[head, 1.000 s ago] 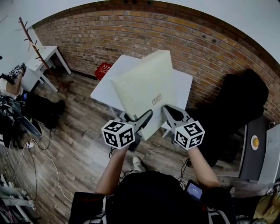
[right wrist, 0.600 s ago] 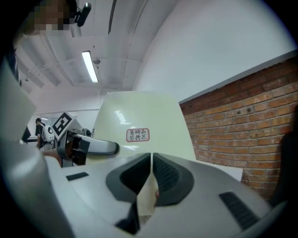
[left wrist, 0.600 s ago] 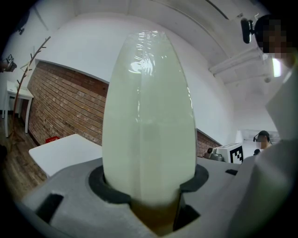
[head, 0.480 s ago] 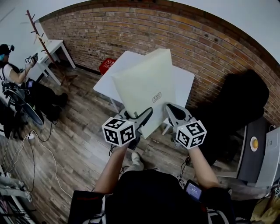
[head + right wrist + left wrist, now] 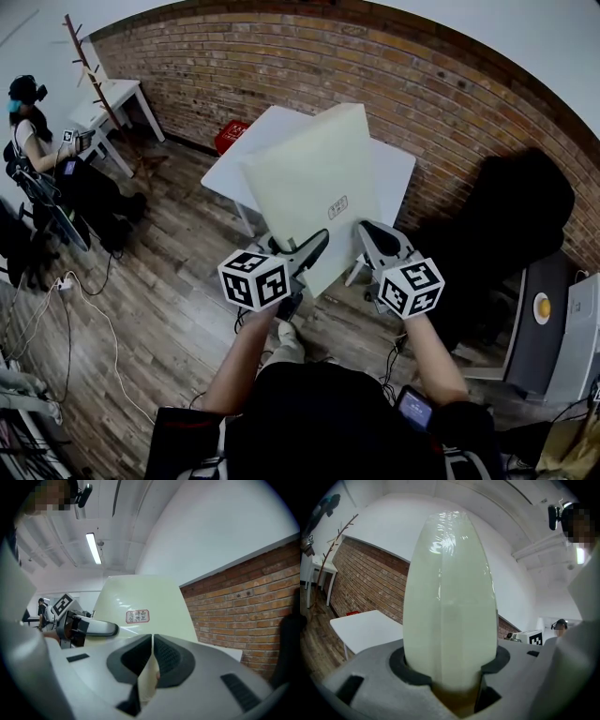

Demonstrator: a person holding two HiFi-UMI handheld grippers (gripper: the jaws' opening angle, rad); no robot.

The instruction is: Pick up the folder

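Grips the glossy, likely light yet slippery folder [image 5: 309, 187] at its near edge, wide in the left gripper [image 5: 306, 257], pinched tight in the right gripper [image 5: 370, 234].

A white bench [image 5: 230, 161] stands by the brick wall [image 5: 394, 75], a red crate [image 5: 231, 135] on the floor beside it. A person [image 5: 26, 141] sits far left.
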